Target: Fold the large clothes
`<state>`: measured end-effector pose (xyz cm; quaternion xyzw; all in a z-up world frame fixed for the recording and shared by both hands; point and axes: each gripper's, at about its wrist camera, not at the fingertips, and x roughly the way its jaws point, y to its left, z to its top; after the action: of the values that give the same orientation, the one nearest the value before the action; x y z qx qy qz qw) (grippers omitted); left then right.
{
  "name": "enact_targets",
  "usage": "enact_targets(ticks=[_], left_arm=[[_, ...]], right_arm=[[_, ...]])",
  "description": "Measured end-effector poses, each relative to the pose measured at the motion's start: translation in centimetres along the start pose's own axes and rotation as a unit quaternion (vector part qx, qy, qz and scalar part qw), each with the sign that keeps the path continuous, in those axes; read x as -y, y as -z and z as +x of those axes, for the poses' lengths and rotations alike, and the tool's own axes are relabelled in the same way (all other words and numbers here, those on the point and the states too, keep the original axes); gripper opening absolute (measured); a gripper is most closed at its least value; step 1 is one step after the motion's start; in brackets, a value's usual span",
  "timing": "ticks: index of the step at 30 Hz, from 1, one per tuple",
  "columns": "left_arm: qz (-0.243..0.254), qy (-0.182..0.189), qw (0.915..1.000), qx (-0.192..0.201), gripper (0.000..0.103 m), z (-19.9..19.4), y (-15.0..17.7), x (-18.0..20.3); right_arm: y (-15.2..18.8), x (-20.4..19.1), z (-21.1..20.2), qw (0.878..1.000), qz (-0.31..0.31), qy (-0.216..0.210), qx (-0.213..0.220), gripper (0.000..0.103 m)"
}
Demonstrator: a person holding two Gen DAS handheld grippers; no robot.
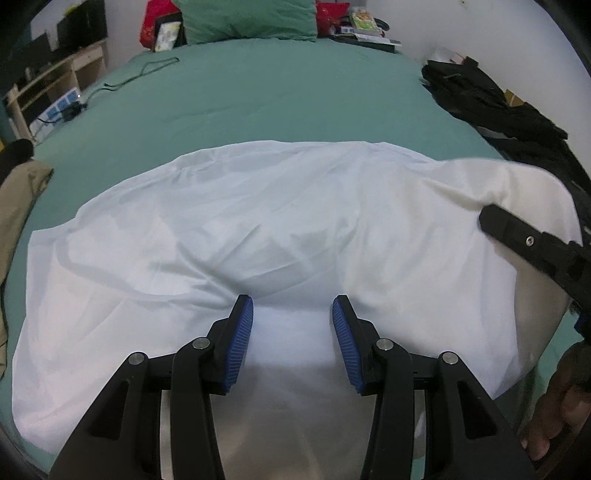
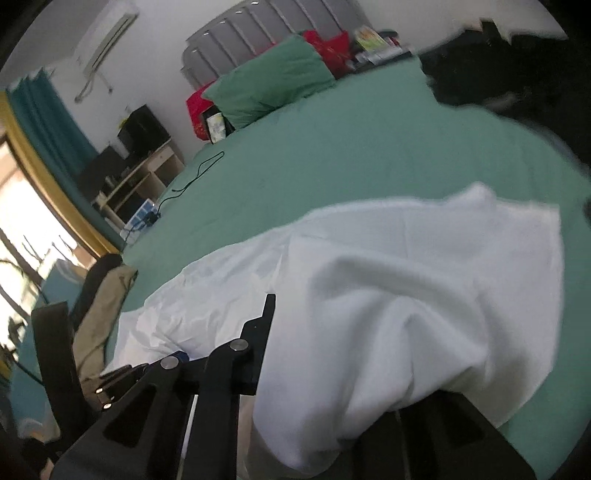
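— What sort of room is it?
— A bedroom. A wide bed (image 1: pixel 280 92) under a green sheet fills most of it, with a matching green pillow (image 1: pixel 247 18) at the far end against a grey padded headboard (image 2: pixel 266 33).
— And the walls?
— White. An air conditioner (image 2: pixel 107 35) hangs high on one.
— Any other furniture?
— A pale wooden shelf unit (image 2: pixel 144 173) stands beside the bed, with dark boxes on top.
— Where's the light from?
— A bright window (image 2: pixel 26 206) with a yellow frame, next to a teal curtain (image 2: pixel 48 122). Daylight washes it out.
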<state>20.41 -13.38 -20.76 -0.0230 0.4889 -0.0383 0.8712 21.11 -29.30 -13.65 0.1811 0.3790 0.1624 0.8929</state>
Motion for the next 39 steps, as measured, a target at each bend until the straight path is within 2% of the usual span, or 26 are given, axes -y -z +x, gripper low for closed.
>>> enact_targets(ticks=[3,9,11,13,17,22,26,32,35,37,39], left_arm=[[-0.013,0.025,0.9996,0.000,0.047,-0.9,-0.6,-1.5],[-0.026,0.042,0.9980,0.040,0.047,-4.6,-0.6,-5.3],[-0.038,0.033,0.9977,0.046,0.047,-5.7,-0.3,-7.0],[-0.063,0.052,0.9956,0.046,0.047,-6.5,0.0,-9.0],[-0.079,0.045,0.9936,0.067,0.047,-8.1,0.6,-12.2],[-0.112,0.044,0.9907,0.064,0.047,-8.8,1.7,-17.0],[-0.114,0.031,0.9912,0.060,0.047,-8.8,2.3,-20.2],[-0.137,0.020,0.9889,0.053,0.048,-8.2,3.9,-25.0],[-0.155,0.021,0.9870,0.037,0.048,-7.1,4.7,-26.6],[-0.163,0.032,0.9859,0.022,0.048,-6.6,5.2,-27.3],[-0.160,0.037,0.9864,0.008,0.048,-6.0,5.3,-27.7]], right_arm=[[-0.7,-2.0,-0.7,0.999,-0.034,0.012,0.008,0.017],[-1.1,-6.5,-0.4,0.992,-0.115,0.050,0.006,0.017],[-1.2,-8.1,-0.2,0.988,-0.140,0.065,0.002,0.017],[-1.1,-9.3,0.0,0.984,-0.157,0.079,-0.002,0.017],[-0.4,-12.4,1.0,0.976,-0.194,0.097,-0.015,0.017],[0.8,-16.3,2.8,0.971,-0.218,0.087,-0.040,0.017],[2.3,-18.8,4.5,0.965,-0.243,0.081,-0.062,0.019],[5.2,-21.8,6.6,0.955,-0.271,0.083,-0.093,0.025],[7.1,-23.4,7.2,0.942,-0.307,0.066,-0.116,0.034],[8.6,-24.7,7.6,0.923,-0.359,0.057,-0.128,0.046],[10.5,-25.9,8.0,0.897,-0.414,0.037,-0.151,0.065]])
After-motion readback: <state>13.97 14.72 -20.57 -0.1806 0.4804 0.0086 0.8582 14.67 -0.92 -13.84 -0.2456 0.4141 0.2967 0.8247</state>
